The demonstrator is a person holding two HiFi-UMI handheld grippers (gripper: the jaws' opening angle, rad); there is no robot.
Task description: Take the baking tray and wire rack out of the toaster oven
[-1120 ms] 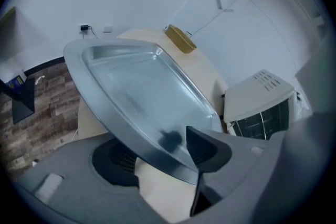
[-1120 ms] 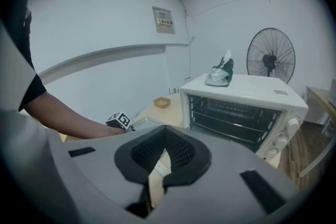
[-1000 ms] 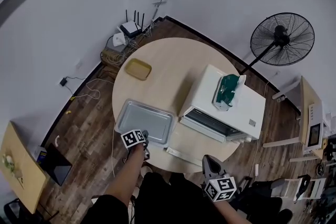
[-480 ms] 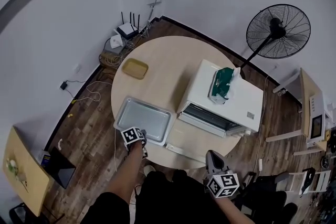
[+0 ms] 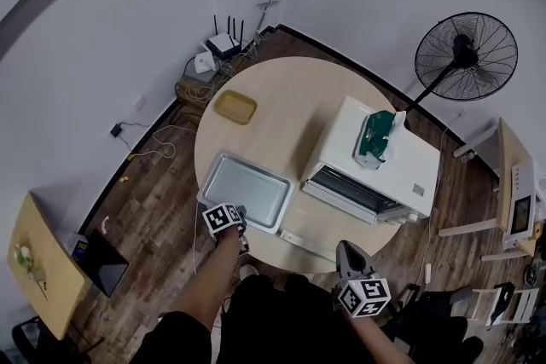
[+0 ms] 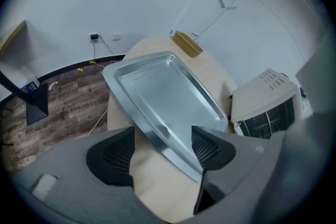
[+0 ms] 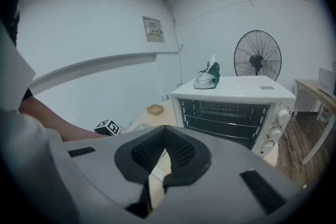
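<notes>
The silver baking tray (image 5: 246, 190) lies flat on the round table (image 5: 281, 119), left of the white toaster oven (image 5: 375, 175). My left gripper (image 5: 239, 216) is at the tray's near edge. Its jaws have just been opening, and in the left gripper view they stand wide (image 6: 163, 149) with the tray (image 6: 163, 92) rim running between them, pads apart from it. My right gripper (image 5: 345, 253) hangs at the table's near edge, shut (image 7: 164, 157) on nothing and facing the oven (image 7: 233, 107). The oven's front is open, and the wire rack (image 7: 226, 122) shows inside.
A green and white bag (image 5: 375, 136) lies on top of the oven. A small yellow dish (image 5: 235, 106) sits at the table's far left. A standing fan (image 5: 465, 55) is behind the oven. A router and cables (image 5: 223, 47) are on the floor by the wall.
The head view has shifted slightly. The tray and both grippers keep their places relative to the table.
</notes>
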